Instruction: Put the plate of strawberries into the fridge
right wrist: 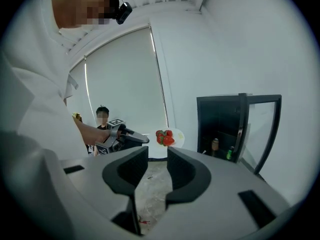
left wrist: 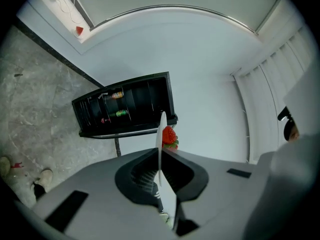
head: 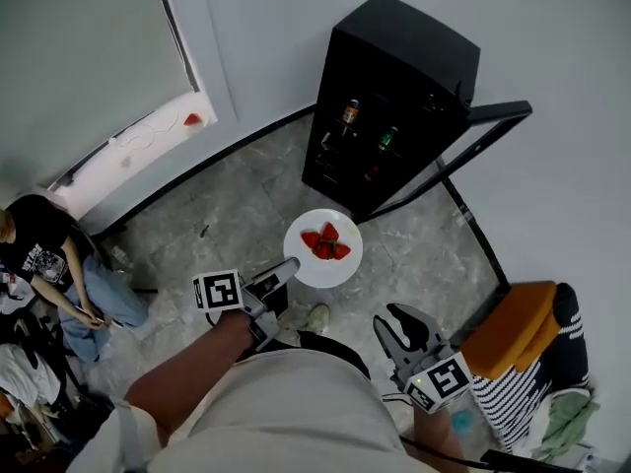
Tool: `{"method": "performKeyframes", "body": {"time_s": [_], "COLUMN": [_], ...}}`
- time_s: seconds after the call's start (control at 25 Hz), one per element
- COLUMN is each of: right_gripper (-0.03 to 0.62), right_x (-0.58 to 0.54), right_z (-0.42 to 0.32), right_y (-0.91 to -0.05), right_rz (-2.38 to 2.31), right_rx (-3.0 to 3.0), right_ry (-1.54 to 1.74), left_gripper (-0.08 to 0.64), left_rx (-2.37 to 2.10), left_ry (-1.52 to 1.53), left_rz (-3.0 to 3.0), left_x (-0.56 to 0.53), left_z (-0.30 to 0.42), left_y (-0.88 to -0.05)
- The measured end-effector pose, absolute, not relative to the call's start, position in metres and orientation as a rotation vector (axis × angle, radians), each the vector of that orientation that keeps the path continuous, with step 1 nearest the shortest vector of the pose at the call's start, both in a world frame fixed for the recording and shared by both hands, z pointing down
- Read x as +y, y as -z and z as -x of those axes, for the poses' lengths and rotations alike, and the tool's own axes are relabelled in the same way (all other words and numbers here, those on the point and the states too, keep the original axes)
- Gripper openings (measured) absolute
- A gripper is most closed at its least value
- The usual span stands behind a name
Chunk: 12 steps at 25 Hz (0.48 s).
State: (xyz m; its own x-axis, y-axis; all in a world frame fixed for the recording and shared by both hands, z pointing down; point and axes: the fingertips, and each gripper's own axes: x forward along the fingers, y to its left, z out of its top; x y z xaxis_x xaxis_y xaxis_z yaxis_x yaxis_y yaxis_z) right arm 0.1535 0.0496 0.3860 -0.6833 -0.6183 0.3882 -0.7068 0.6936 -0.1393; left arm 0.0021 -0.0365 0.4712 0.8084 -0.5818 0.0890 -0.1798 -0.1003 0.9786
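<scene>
The round white plate (head: pixel 320 276) of red strawberries (head: pixel 325 243) hangs above the grey marble floor (head: pixel 237 215), short of the open black fridge (head: pixel 394 87). It looks like the carry step; next, slide it level onto a free shelf. Your left tongs (head: pixel 286 269) clamp its rim, pointing level; your right tongs (head: pixel 402 325) gape empty, tipped downward
</scene>
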Motion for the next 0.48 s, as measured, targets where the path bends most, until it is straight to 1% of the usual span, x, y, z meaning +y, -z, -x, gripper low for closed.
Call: {"method": "performKeyframes", "body": {"time_s": [0.2, 0.48], "right_gripper": [0.129, 0.127], "right_x": [0.013, -0.01], "right_z": [-0.197, -0.219], "right_y": [-0.397, -0.399], "right_rz": [-0.946, -0.929], "right_rx": [-2.613, -2.62], "right_ry": [-0.408, -0.436], "left_gripper": [0.025, 0.025], "left_rx": [-0.676, -0.717], "left_ry": [0.477, 0.448], "left_rz": [-1.627, -1.611], "left_x": [-0.074, -0.109], "left_z": [-0.033, -0.06], "left_y": [-0.471, -0.482]}}
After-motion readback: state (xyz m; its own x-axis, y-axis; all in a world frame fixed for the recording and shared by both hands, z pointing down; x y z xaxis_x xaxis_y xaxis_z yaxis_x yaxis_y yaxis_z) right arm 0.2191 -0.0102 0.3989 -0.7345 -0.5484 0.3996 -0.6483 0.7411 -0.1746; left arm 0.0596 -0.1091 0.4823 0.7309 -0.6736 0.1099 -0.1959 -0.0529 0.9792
